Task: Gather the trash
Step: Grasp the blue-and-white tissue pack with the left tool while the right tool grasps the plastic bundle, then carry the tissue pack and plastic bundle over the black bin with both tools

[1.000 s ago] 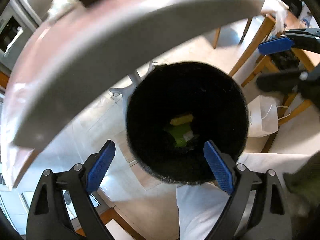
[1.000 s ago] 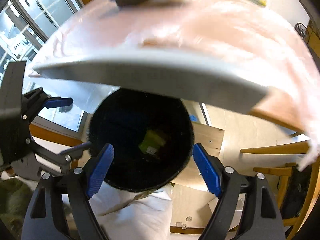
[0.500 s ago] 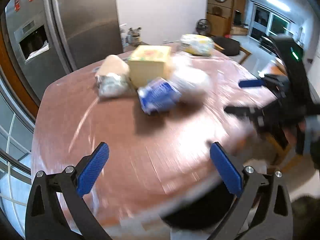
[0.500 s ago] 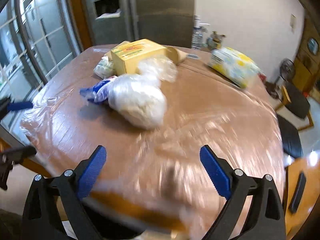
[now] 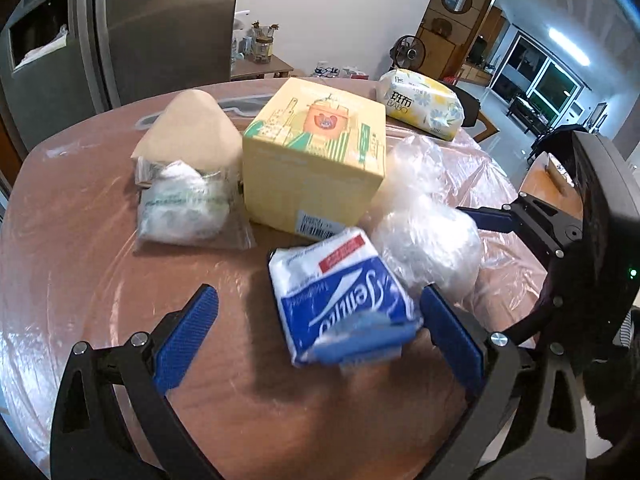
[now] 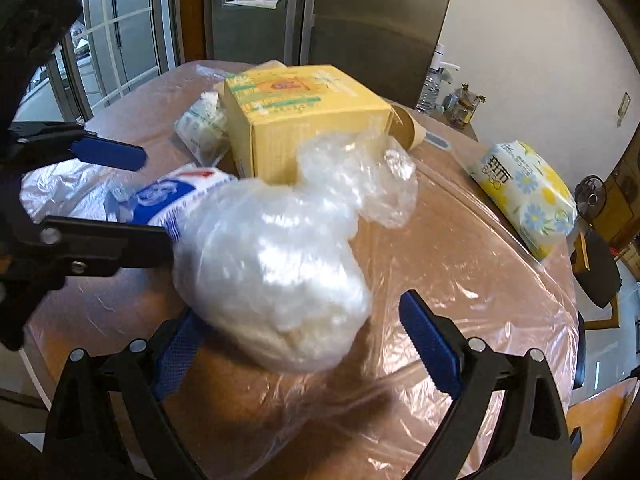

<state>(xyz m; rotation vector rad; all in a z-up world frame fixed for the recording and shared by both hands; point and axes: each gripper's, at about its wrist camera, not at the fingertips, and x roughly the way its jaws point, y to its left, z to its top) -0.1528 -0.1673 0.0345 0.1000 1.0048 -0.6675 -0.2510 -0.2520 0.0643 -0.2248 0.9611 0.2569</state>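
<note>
Yellow box (image 5: 316, 156) blocks the way behind the tissue pack (image 5: 340, 300); bare table (image 5: 100, 280) leftward lies open.

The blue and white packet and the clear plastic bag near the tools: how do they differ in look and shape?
The blue and white packet is opaque, with printed lettering; the clear plastic bag is see-through and unprinted. The packet is flat and roughly rectangular; the bag is a rounded, crumpled lump with a loose twisted top. The packet lies in front of the left tool, the bag in front of the right tool. Both rest on the plastic-covered table beside the yellow box.
</note>
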